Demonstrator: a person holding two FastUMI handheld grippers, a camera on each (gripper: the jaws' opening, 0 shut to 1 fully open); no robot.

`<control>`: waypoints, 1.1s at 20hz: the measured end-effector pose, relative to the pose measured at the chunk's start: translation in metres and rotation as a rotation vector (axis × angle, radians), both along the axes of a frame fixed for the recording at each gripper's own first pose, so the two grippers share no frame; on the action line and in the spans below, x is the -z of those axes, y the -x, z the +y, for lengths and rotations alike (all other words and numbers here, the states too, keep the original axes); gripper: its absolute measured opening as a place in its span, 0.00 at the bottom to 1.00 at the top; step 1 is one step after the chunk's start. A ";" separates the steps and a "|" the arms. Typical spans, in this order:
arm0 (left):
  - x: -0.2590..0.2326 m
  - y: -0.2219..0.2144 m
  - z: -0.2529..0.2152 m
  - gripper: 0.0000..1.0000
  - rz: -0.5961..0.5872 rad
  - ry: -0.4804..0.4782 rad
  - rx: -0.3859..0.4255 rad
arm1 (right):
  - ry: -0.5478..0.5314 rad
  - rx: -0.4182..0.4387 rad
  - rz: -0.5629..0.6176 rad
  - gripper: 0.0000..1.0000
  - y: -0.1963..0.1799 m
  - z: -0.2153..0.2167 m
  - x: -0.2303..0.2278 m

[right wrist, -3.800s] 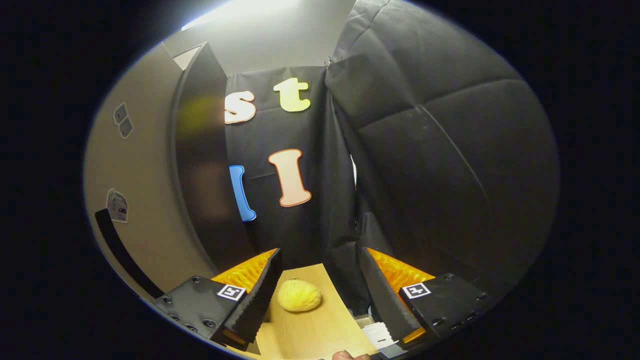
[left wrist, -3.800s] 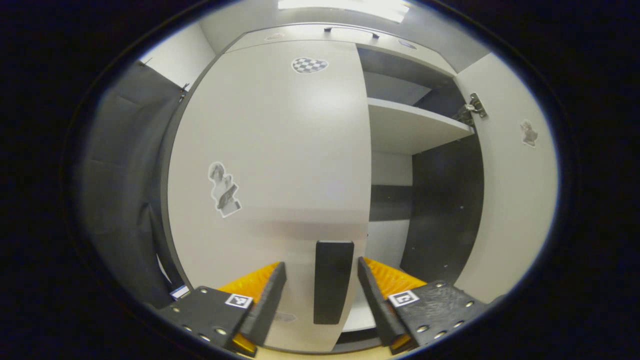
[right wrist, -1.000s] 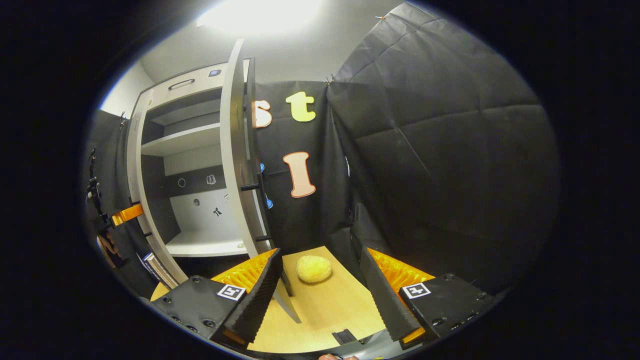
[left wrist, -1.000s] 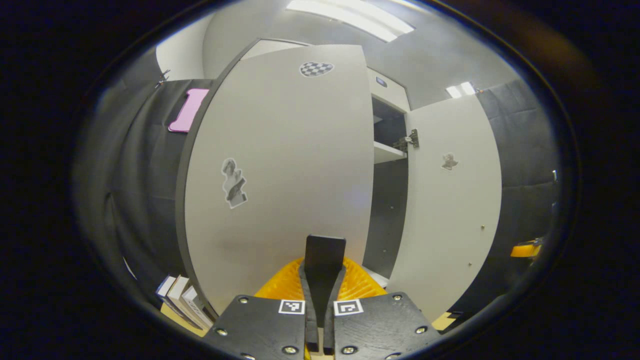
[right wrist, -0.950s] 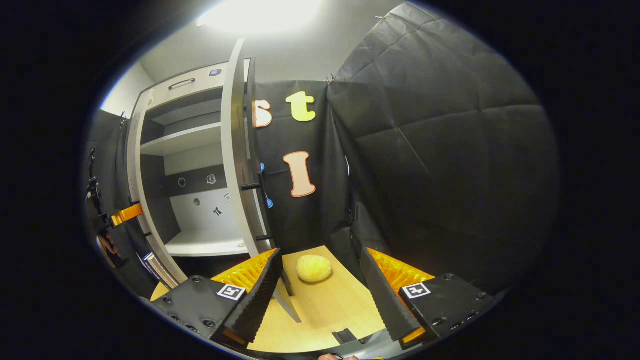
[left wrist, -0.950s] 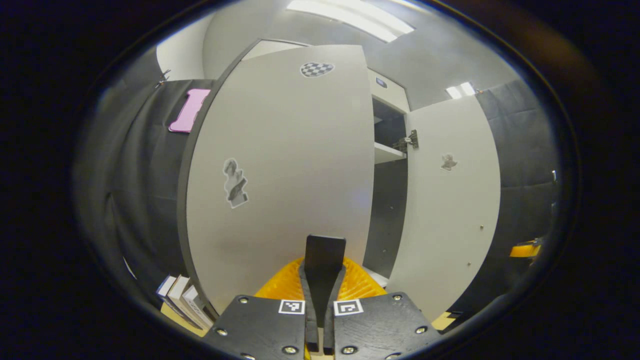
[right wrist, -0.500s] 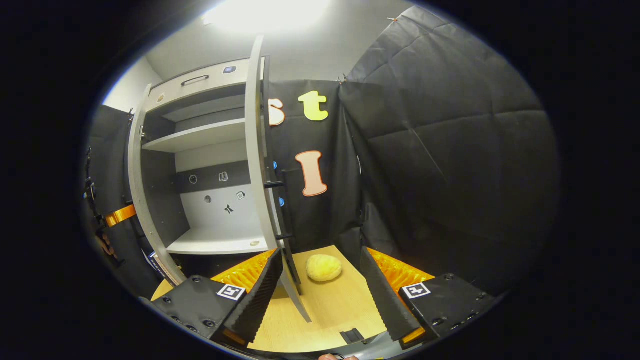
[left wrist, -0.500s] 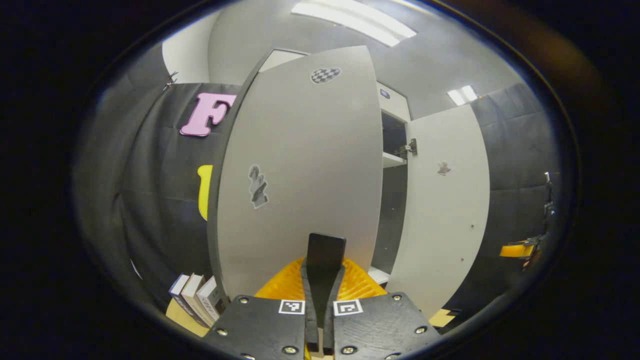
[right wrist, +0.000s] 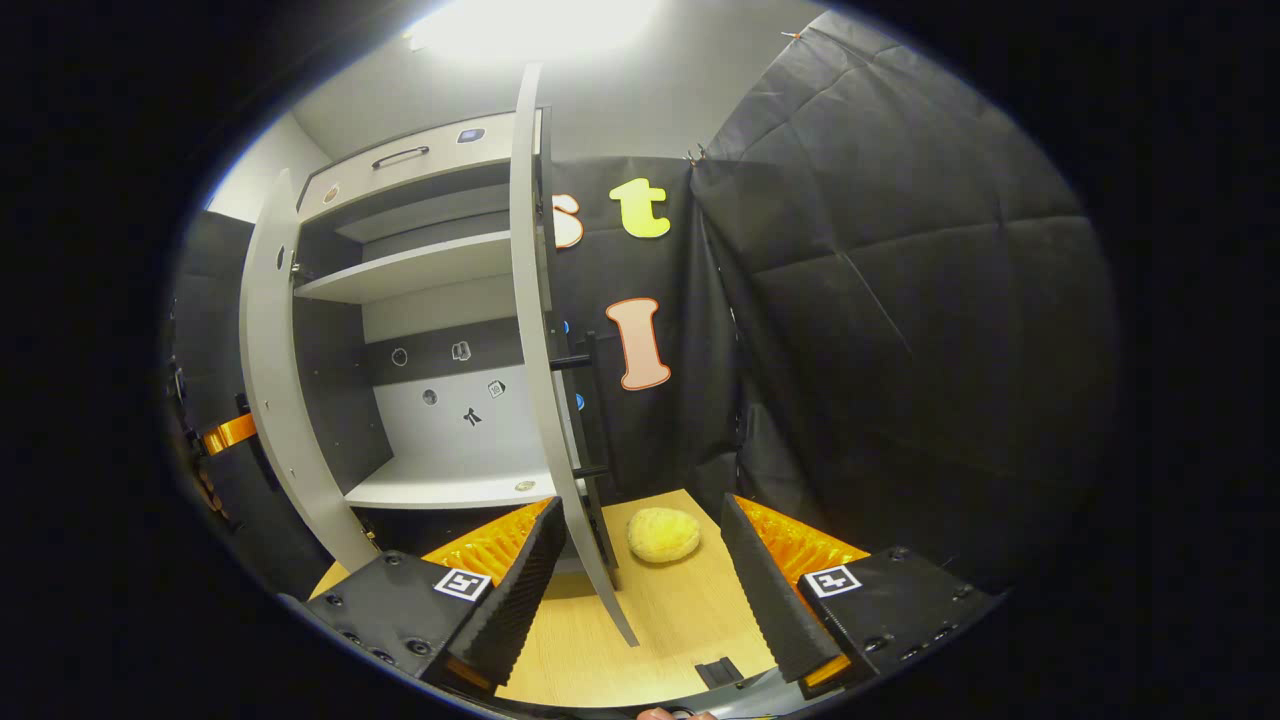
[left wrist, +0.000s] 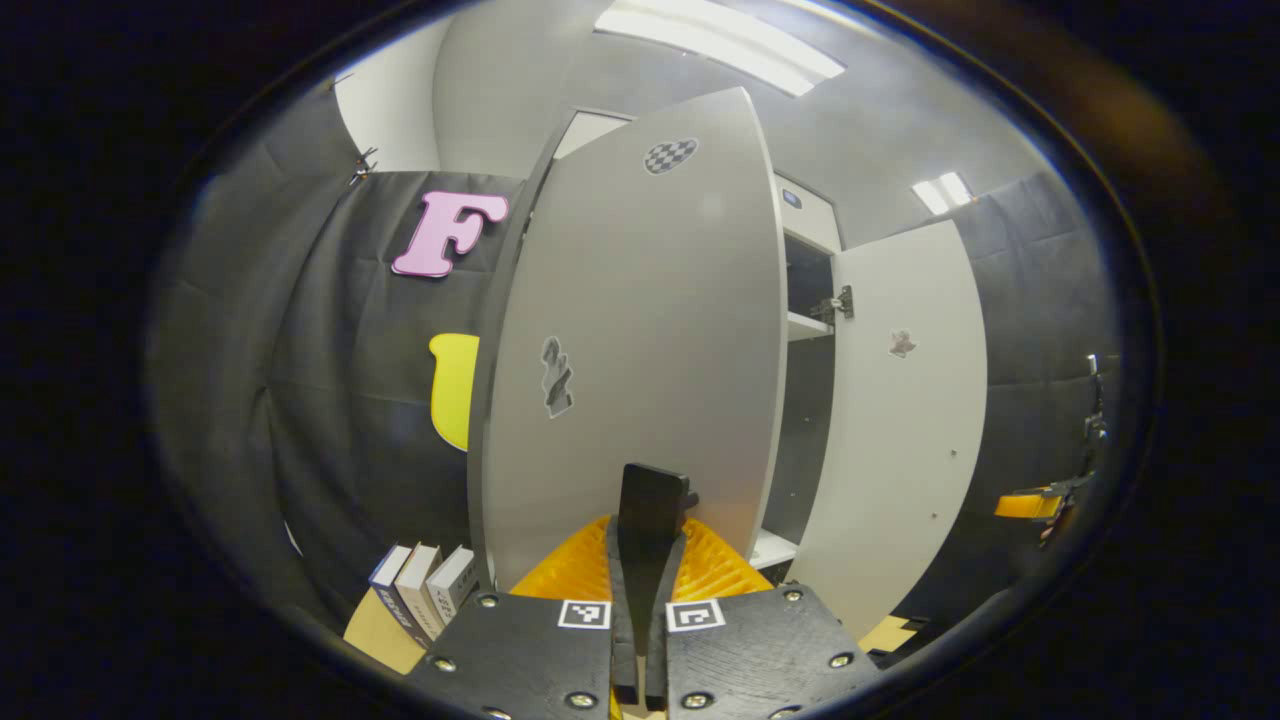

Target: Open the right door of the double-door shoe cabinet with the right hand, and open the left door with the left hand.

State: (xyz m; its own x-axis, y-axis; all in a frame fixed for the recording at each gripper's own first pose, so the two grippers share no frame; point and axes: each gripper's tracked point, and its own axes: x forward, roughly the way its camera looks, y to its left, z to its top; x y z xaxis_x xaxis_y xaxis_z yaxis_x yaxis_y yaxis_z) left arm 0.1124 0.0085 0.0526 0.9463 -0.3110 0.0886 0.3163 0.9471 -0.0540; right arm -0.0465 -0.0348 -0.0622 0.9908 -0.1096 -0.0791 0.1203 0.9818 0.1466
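The left door (left wrist: 640, 300) of the pale grey shoe cabinet stands swung out. My left gripper (left wrist: 645, 540) is shut on its black bar handle (left wrist: 652, 495). Beyond it, the right door (left wrist: 905, 430) hangs wide open. In the right gripper view, that right door (right wrist: 540, 330) shows edge-on with its black handle (right wrist: 588, 400) on the far side. The open cabinet shelves (right wrist: 420, 270) lie left of it, then the left door (right wrist: 275, 380). My right gripper (right wrist: 640, 515) is open, with the door's lower edge showing between its fingers and nothing held.
Several books (left wrist: 425, 585) stand at the foot of the left door. A yellow sponge-like lump (right wrist: 663, 535) lies on the wooden tabletop (right wrist: 690, 620) by the right door. Black cloth walls close in on both sides.
The left door has swung further out with my left gripper shut on its handle. The right gripper view has shifted slightly, bringing the right door's edge closer between the open fingers.
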 end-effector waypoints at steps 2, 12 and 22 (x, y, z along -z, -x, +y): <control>-0.001 0.003 0.004 0.06 -0.004 -0.011 -0.016 | -0.011 -0.005 -0.004 0.98 -0.001 0.004 0.000; -0.002 0.010 0.065 0.04 0.010 0.058 -0.114 | 0.030 -0.055 0.011 1.00 -0.016 0.026 0.008; 0.000 0.011 0.100 0.02 0.033 0.103 -0.164 | 0.016 -0.041 0.006 0.98 -0.010 0.018 0.005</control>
State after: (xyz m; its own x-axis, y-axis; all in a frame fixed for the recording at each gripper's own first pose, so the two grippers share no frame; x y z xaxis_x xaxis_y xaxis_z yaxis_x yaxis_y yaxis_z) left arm 0.1014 0.1083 0.0526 0.9865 -0.1433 0.0795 0.1546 0.9748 -0.1609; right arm -0.0364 -0.0164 -0.0672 0.9940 -0.0705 -0.0838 0.0811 0.9881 0.1306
